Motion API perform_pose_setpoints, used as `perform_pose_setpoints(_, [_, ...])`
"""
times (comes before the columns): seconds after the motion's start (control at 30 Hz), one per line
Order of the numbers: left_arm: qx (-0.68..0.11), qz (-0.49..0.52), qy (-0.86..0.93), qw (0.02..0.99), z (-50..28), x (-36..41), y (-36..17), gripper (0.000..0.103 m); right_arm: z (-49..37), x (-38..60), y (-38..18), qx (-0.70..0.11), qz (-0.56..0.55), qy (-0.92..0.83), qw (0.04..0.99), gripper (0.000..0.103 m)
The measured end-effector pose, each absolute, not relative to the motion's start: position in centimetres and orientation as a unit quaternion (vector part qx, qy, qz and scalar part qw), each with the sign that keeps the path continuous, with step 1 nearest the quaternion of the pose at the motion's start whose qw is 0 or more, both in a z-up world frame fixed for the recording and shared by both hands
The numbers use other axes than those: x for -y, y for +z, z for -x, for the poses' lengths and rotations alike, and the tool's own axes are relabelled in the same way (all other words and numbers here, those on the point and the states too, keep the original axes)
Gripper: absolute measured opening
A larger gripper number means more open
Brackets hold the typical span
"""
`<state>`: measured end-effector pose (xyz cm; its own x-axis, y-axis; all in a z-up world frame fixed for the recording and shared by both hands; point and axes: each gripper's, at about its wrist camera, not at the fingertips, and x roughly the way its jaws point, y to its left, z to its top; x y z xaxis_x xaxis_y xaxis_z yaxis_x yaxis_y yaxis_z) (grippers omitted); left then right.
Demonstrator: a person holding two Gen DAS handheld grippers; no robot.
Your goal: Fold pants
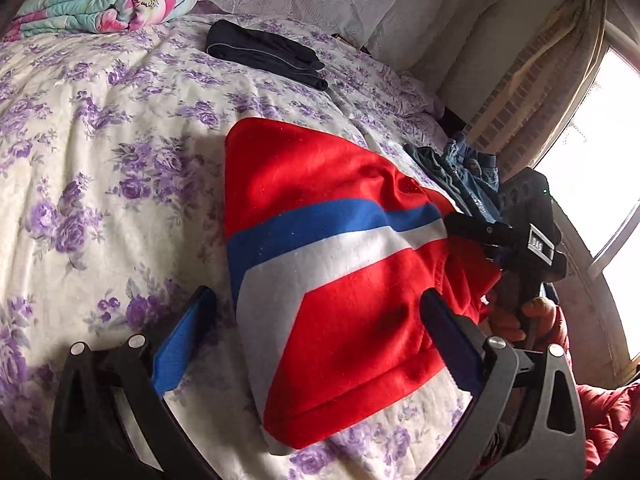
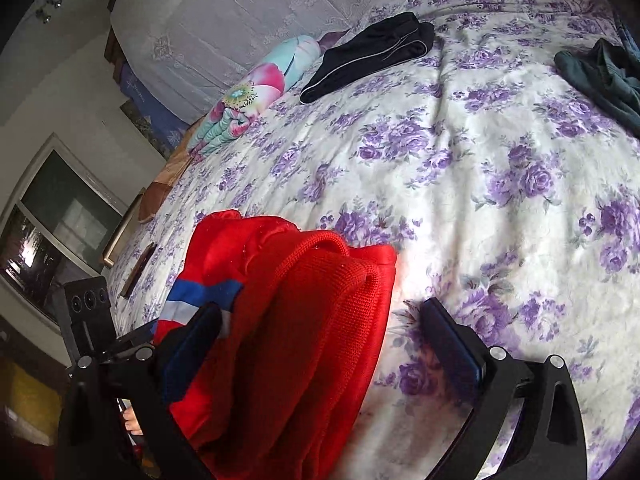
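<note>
Red pants with a blue and white stripe [image 1: 332, 256] lie folded on the floral bedspread [image 1: 100, 152]. My left gripper [image 1: 320, 320] is open, its fingers either side of the pants' near end, just above the cloth. My right gripper [image 2: 320, 332] is open too, over the ribbed red waistband end [image 2: 304, 320]; its left finger [image 2: 192, 344] touches the cloth and its right finger [image 2: 452, 340] is over bare bedspread. The right gripper also shows in the left wrist view [image 1: 480, 236] at the pants' right end.
Folded black pants [image 1: 264, 54] lie further up the bed, also in the right wrist view [image 2: 372, 54]. A floral quilt roll [image 1: 104, 4] sits by the headboard. A pile of dark green and denim clothes [image 1: 460, 176] lies at the bed's right edge. A window [image 1: 600, 152] is right.
</note>
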<state>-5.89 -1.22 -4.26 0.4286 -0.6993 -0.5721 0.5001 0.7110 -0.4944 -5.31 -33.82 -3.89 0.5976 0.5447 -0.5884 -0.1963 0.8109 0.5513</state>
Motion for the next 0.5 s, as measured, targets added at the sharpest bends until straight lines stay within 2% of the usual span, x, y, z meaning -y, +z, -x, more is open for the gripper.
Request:
perform_pose_setpoints(0.33, [-0.403,0.160,-0.424,0.795,6.1,1.9,-4.5,0.098,4.6,33.0,-3.7,-0.389,-0.234,0.261,0.852,0.100])
perform_pose_setpoints(0.4, [-0.409,0.178,-0.426,0.787,5.7,1.7,-4.4,0.098,4.4,33.4,-3.8,-0.383,-0.253,0.274,0.845,0.096])
perform_pose_setpoints(0.5, [-0.410,0.183,-0.426,0.786,6.0,1.6,-4.5,0.098,4.7,34.3,-4.1,-0.373,-0.282,0.282,0.838,0.084])
